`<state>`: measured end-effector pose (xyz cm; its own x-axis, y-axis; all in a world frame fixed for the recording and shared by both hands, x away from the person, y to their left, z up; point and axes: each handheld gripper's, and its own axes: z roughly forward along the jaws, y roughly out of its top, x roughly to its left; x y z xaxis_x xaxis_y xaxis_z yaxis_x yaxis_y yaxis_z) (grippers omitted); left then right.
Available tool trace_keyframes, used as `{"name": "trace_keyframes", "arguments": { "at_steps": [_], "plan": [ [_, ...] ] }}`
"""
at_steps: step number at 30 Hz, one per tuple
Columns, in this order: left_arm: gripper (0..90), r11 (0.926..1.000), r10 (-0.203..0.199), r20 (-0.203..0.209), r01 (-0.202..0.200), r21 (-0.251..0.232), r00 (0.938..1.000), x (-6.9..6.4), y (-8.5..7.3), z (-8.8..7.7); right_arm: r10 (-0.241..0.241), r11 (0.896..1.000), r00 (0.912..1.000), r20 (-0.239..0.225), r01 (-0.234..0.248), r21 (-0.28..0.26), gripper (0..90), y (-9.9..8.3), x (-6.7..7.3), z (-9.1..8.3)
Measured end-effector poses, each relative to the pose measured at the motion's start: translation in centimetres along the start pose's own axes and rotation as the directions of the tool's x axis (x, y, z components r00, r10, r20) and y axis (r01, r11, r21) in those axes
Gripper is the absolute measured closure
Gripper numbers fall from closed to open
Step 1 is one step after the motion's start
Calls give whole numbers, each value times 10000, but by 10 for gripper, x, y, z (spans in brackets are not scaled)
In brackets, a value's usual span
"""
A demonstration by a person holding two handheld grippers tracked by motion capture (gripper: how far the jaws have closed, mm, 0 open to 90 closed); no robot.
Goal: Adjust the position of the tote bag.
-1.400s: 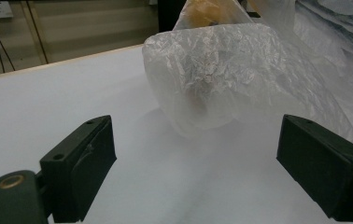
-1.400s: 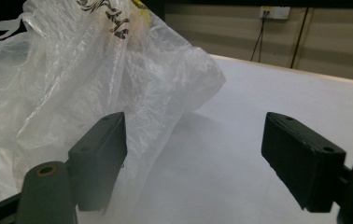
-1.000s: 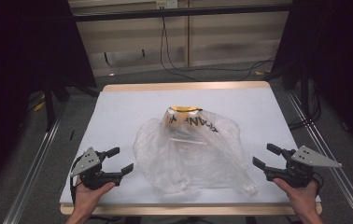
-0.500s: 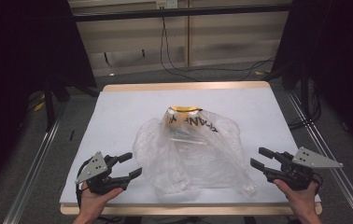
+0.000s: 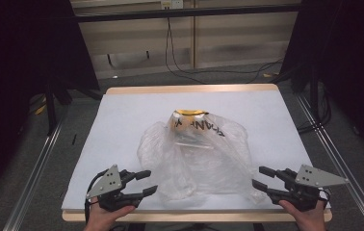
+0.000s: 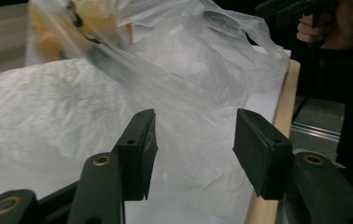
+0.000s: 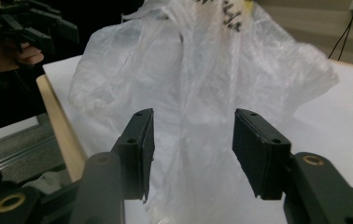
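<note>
High view: crumpled clear plastic bag [image 5: 197, 156] lies between my 2 half-open, just-narrowed, empty grippers, left gripper [image 5: 144, 183] nearer than right gripper [image 5: 261, 176].

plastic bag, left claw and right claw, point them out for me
plastic bag [image 5: 197, 156], high view, crumpled clear middle
left claw [image 5: 147, 183], high view, gap between its tips
right claw [image 5: 258, 176], high view, gap between its tips

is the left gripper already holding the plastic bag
No, in the high view the left gripper sits apart from the plastic bag, fingers open.
</note>
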<state>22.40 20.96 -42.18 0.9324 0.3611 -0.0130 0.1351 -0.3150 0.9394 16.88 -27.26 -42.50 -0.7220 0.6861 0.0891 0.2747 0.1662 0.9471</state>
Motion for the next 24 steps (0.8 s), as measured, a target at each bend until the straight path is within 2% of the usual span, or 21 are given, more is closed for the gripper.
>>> {"name": "trace_keyframes", "arguments": {
  "at_steps": [1,2,3,4,5,7,9,10,11,12,13,14,15,17,19,20,24],
  "plan": [
    [491,10000,0,0,0,0,10000,0,0,0,0,10000,10000,0,0,0,481,0,0,0],
    [503,9995,199,219,-205,257,9996,-3,1,7,-10,9999,10000,-94,11,107,474,-2,3,0],
    [509,9995,199,219,-205,257,9996,-3,1,7,-11,9999,10000,-92,12,141,474,-2,3,0],
    [520,9995,190,479,-202,240,9987,-6,1,13,6,9999,9999,-152,-4,133,472,-2,3,1],
    [523,9993,213,515,-229,308,9984,-9,2,17,82,9998,9998,-188,-78,186,468,-2,3,1],
    [548,9978,396,709,-432,506,9967,-13,5,26,73,9993,9998,-210,-65,356,451,-4,3,3],
    [570,9981,321,762,-360,505,9966,-15,7,29,69,9988,9996,-285,-55,483,448,-5,3,5],
    [586,9960,573,1184,-649,611,9913,-19,13,41,68,9984,9995,-304,-50,570,439,-6,3,7],
    [597,9960,573,1184,-649,611,9913,-19,13,41,68,9984,9995,-304,-50,570,439,-6,3,7],
    [597,9952,702,1362,-788,586,9882,-21,17,47,136,9975,9995,-301,-115,701,440,-8,4,7],
    [615,9951,671,1614,-778,607,9846,-23,19,52,121,9962,9993,-354,-90,870,439,-10,5,7],
    [654,9916,915,1895,-1069,724,9776,-23,23,60,92,9936,9994,-341,-52,1132,439,-14,6,7],
    [675,9908,896,2023,-1079,817,9752,-23,24,64,129,9921,9992,-371,-81,1255,439,-14,6,8],
    [688,9907,890,2021,-1076,827,9753,-23,21,69,132,9888,9985,-536,-50,1489,441,-16,5,11],
    [685,9906,870,2048,-1065,862,9749,-22,18,70,76,9808,9980,-635,49,1952,440,-18,7,16],
    [668,9900,708,1952,-929,1065,9782,-21,11,71,58,9784,9983,-586,65,2067,432,-19,7,17],
    [634,9863,622,1900,-895,1387,9798,-16,0,71,308,9759,9975,-642,-162,2176,438,-20,2,19]
  ]
}}
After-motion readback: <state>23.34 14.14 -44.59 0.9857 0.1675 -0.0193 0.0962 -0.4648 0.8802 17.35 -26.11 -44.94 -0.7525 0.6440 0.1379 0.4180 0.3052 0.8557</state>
